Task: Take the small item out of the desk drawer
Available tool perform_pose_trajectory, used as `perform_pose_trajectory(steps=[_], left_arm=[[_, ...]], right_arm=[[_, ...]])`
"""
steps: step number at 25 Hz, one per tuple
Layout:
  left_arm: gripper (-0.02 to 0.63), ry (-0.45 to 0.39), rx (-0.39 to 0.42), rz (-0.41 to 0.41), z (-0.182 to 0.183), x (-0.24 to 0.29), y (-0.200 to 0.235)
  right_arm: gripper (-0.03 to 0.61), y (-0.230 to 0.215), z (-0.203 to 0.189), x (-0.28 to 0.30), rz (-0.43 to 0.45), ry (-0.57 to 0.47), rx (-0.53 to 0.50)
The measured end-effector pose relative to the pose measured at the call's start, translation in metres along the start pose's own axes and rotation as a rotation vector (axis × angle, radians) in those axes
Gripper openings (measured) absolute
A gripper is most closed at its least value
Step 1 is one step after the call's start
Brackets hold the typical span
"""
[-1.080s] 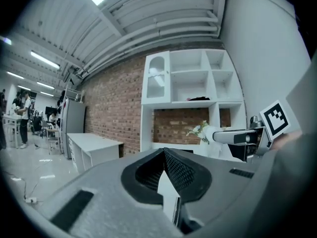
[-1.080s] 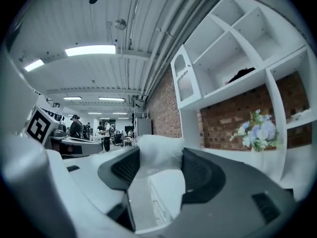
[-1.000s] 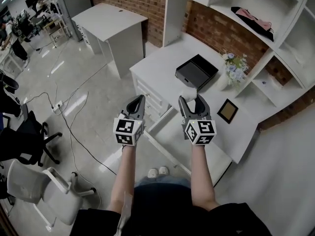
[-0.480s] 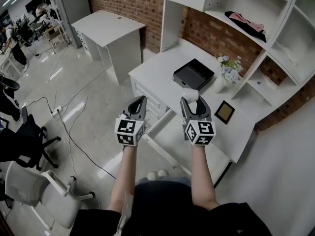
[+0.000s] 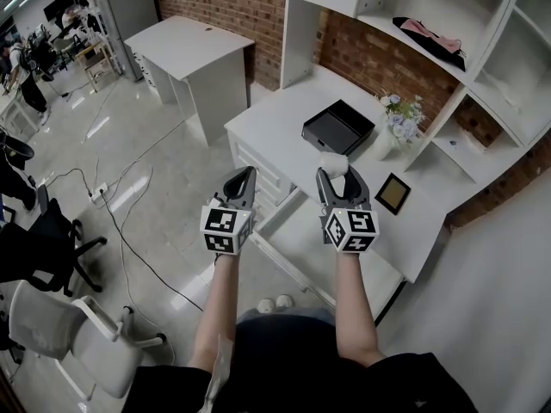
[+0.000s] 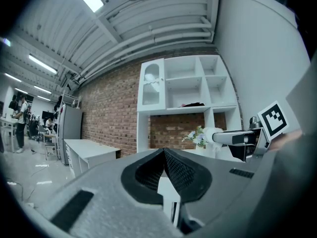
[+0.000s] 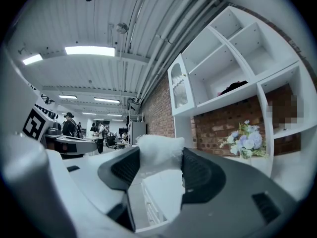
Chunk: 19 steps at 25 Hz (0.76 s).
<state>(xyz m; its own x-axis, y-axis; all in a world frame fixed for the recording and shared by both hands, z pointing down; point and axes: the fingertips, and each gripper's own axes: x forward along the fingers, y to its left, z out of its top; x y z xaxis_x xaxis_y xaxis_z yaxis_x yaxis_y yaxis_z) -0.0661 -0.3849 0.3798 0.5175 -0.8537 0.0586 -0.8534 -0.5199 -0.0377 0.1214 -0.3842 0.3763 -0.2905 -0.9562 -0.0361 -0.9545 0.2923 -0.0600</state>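
Right gripper (image 5: 337,175): jaws were clamped on a small white fluffy wad (image 7: 159,150), held at frame centre, the open desk drawer (image 5: 297,246) below it. Left gripper (image 5: 242,177): jaws were pressed together, empty, left of centre. Black tray (image 5: 337,129) sat higher, on the desk (image 5: 274,114).

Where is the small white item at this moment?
The small white item is clamped between the jaws of the right gripper. In the head view it shows right of centre, between the open drawer and the black tray.
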Motion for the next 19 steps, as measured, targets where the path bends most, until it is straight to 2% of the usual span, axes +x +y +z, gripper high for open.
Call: perform_pose_trajectory(steps=[19], left_arm=[[0.009, 0.006, 0.0, 0.007, -0.0021, 0.0009, -0.0001]], right_arm=[[0.256, 0.0004, 0.0014, 0.001, 0.011, 0.002, -0.011]])
